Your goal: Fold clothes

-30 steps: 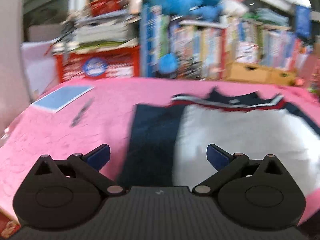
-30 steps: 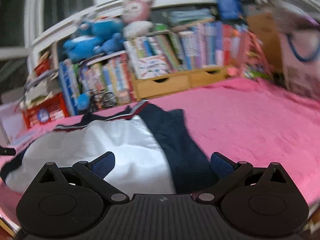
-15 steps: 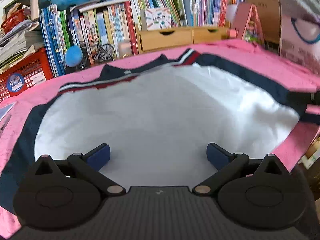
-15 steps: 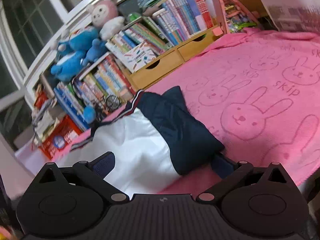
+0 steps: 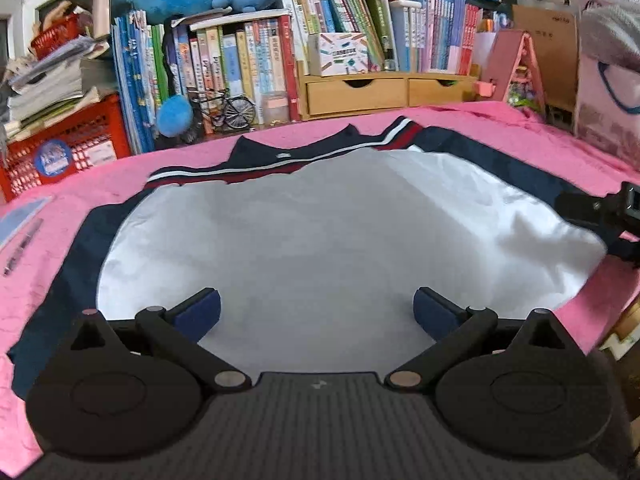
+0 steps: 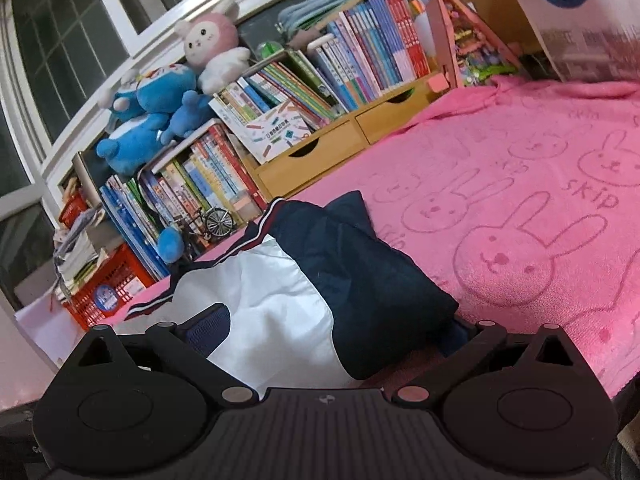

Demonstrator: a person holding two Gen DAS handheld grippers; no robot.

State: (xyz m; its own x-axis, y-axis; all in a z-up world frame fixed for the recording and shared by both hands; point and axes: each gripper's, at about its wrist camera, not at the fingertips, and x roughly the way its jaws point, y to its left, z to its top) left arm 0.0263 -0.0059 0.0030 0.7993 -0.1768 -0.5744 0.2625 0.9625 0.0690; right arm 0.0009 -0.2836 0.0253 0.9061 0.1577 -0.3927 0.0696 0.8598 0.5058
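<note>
1. While the far left of the left wrist view shows only a pen (image 5: 22, 246) and a blue sheet (image 5: 22, 216) on the pink rabbit-print blanket (image 6: 520, 208), the task's thing fills the middle: a jacket (image 5: 320, 240) with a white body, navy sleeves and a red-and-white striped collar, spread flat on the blanket.
2. Left tongs (image 5: 316, 308) hover over the near hem of the white panel, pads spread wide and holding nothing.
3. Right tongs (image 6: 340, 334) sit low at the jacket's right near corner (the navy sleeve already lies folded in over the side). Their pads are also spread, with cloth lying between them; whether either pad touches the fabric I cannot tell.
4. Step in hand, as I judge it: lining up both tongs on the bottom hem before a lengthwise fold.
5. Next move calls for each pair to close on a hem corner, lift together and carry the hem toward the collar, keeping the edge level so the white panel does not bunch.
</note>
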